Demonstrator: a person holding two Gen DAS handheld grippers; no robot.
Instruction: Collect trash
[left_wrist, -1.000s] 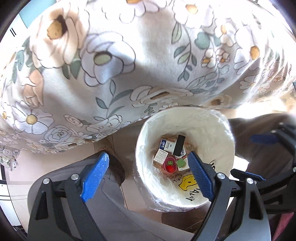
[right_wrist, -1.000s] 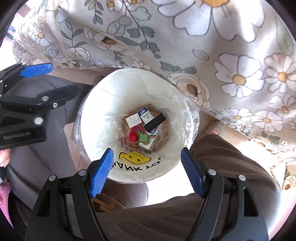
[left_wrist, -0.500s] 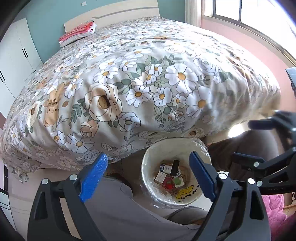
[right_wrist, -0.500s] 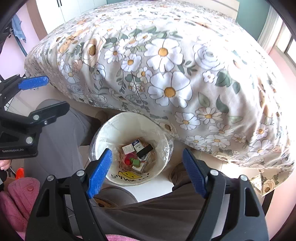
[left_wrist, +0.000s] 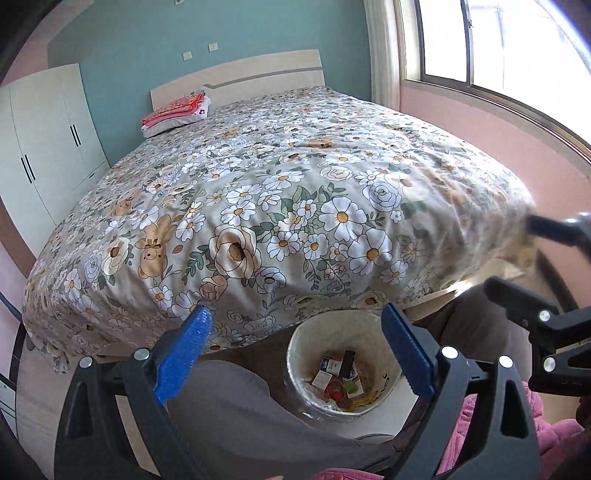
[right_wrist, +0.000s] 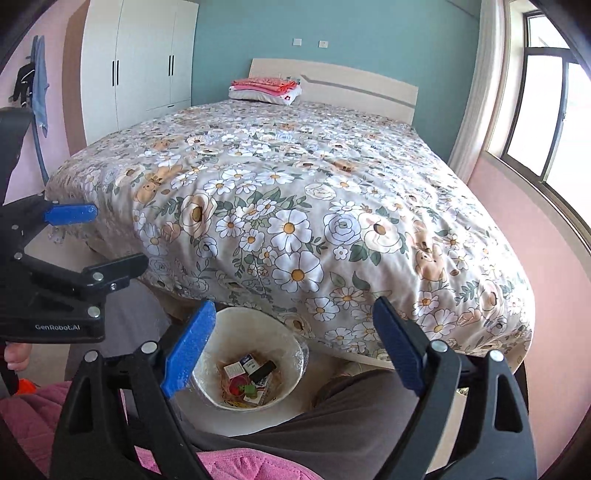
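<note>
1. The left gripper (left_wrist: 295, 350) has two black plastic arms tipped with ridged blue pads (left_wrist: 184, 354); its jaws are opening, stand wide apart, and nothing lies between them.
2. The right gripper (right_wrist: 291, 347) is built the same way, with two blue ribbed pads (right_wrist: 190, 347); its jaws are also opening and grip nothing.
3. One round white trash bin (left_wrist: 295, 354), lined with a thin crinkled clear plastic bag, stands on the floor at the foot of the bed, between the person's two legs.
4. Inside the bin lies the trash (right_wrist: 249, 380): several small rectangular cardboard boxes, one flat black oblong piece, one round red item and one small green block, all piled at the bottom.
5. A yellow printed face and dark lettering show on the bin's inner wall in the left wrist view.
6. One wide bed (right_wrist: 295, 206) fills the room, covered by a soft, puffy quilt printed with white daisies, cream roses and tan bears.
7. One pillow with folded pink and red cloth (right_wrist: 264, 88) on it rests by the pale wooden headboard.
8. The person's grey trouser legs (left_wrist: 236, 417) and pink fleecy top (right_wrist: 33, 413) sit at the lower edge.
</note>
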